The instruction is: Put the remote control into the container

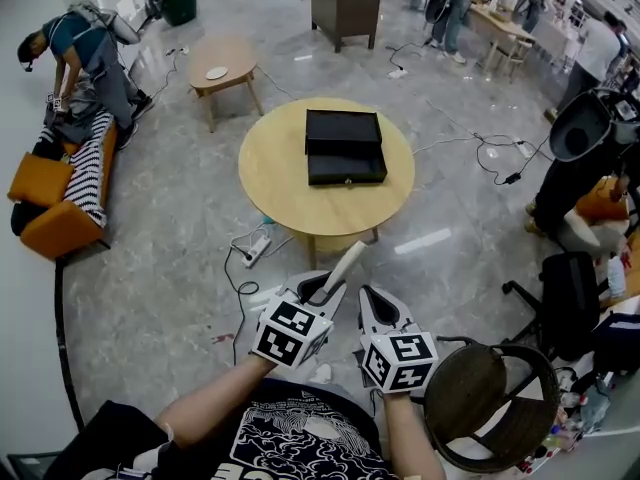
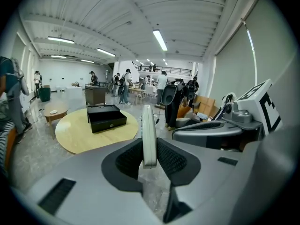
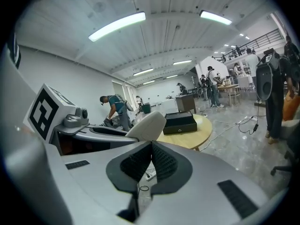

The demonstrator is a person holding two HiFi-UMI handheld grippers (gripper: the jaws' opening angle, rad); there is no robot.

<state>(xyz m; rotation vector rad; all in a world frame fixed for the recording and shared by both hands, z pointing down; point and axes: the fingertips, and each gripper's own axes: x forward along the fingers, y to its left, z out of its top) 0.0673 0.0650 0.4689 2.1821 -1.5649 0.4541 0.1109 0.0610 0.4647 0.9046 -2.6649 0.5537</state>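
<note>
A slim white remote control (image 1: 347,265) stands up out of my left gripper (image 1: 325,290), whose pads are shut on its lower end. In the left gripper view the remote (image 2: 149,132) is clamped edge-on between the black pads of that gripper (image 2: 149,157). The container, a black box (image 1: 345,147) with its lid open, lies on a round wooden table (image 1: 275,173) ahead of both grippers and well apart from them. My right gripper (image 1: 370,298) hangs beside the left one. In its own view the right gripper (image 3: 151,159) is shut with nothing between the pads, and the remote (image 3: 147,124) shows just left of it.
Cables and a power strip (image 1: 256,250) lie on the floor in front of the table. A wicker chair (image 1: 490,400) stands close at my right. A small side table (image 1: 222,66) and an orange sofa (image 1: 55,203) with a person bending over it are at the left. More people stand at the right.
</note>
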